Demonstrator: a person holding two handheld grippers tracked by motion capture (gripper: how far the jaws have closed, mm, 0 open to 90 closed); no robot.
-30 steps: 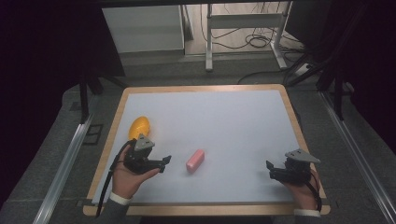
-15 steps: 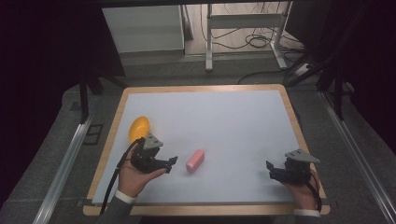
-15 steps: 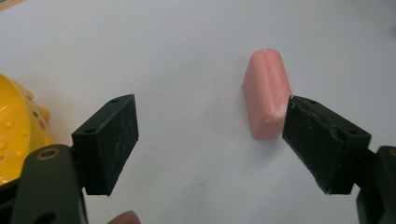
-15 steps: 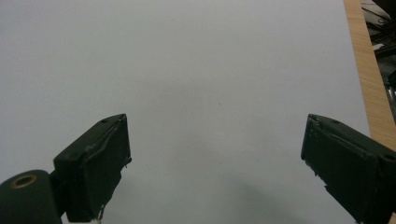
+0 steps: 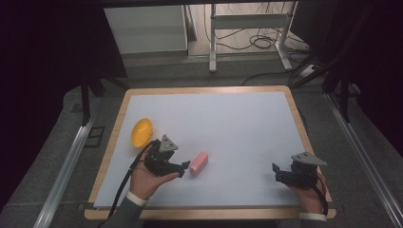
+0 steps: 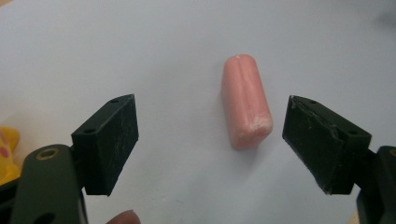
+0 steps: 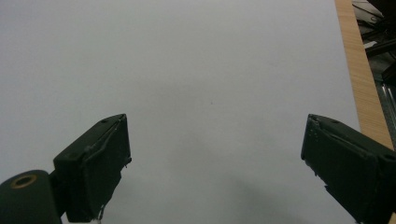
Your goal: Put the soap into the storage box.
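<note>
A pink oblong piece (image 5: pixel 198 163) lies on the white sheet (image 5: pixel 228 118), left of the middle. My left gripper (image 5: pixel 183 169) is open, its tips just left of the piece. In the left gripper view the pink piece (image 6: pixel 245 100) lies a little ahead of the wide-apart jaws of the left gripper (image 6: pixel 212 135), nearer the right one, with nothing touching it. A yellow rounded object (image 5: pixel 141 131) sits behind the left hand, and the yellow object (image 6: pixel 7 149) peeks in at the left edge. My right gripper (image 5: pixel 276 173) stands open over bare sheet at the front right; its jaws (image 7: pixel 217 158) hold nothing.
The sheet covers a wooden-edged board (image 5: pixel 299 118); its right edge (image 7: pixel 362 70) runs close beside the right gripper. Metal rails (image 5: pixel 71 156) flank the table, and a desk frame with cables (image 5: pixel 247 28) stands beyond it.
My left gripper has moved right and slightly forward, away from the yellow object, up to the pink piece. The right gripper has stayed put.
</note>
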